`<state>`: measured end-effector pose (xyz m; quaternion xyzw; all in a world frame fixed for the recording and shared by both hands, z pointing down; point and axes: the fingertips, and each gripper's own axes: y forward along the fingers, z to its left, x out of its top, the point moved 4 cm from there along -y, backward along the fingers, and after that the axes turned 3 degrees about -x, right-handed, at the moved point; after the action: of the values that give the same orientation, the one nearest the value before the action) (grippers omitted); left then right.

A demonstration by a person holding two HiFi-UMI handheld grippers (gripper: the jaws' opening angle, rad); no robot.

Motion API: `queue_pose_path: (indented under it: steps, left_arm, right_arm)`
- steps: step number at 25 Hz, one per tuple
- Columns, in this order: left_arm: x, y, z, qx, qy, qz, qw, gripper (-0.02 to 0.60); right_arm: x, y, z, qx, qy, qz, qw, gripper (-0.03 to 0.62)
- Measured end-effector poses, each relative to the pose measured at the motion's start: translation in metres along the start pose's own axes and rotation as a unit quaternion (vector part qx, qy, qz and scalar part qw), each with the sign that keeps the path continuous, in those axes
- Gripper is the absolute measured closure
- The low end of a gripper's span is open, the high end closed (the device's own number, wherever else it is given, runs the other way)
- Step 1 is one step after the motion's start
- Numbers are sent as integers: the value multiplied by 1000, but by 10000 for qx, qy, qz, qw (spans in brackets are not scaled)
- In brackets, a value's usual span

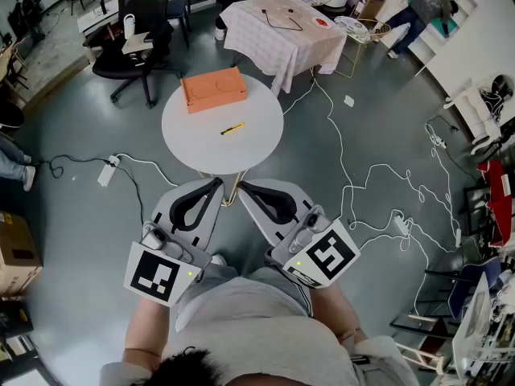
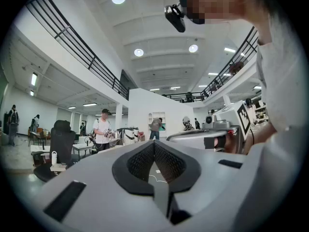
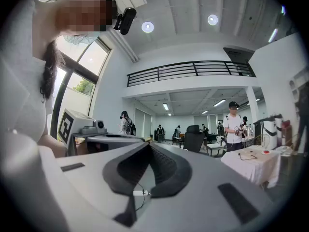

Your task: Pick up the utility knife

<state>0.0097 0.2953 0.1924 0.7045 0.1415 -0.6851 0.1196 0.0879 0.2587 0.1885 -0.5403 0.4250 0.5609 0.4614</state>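
Note:
The yellow utility knife lies near the middle of the round white table, in front of an orange box. Both grippers are held low, close to the person's body, short of the table's near edge. My left gripper has its jaws closed tip to tip with nothing between them, as its own view confirms. My right gripper is likewise shut and empty. The two gripper views point level across the room, so the knife shows in neither.
A black office chair stands beyond the table on the left, and a cloth-covered table behind it. White cables and a power strip lie on the floor. A cardboard box sits far left. People stand in the distance.

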Motion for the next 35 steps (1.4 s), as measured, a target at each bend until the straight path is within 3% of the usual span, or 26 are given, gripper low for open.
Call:
queue_pose_path:
  steps: [15,35]
  left_arm:
    - [0,-1,-42,10,-136,4,9999,571]
    - [-24,12,24,-270,-303,3,9992,571]
  right_arm:
    - [2,-38,8,42,9,123,9999,586]
    - [-14,0,-7,-459,164,231,9985,586]
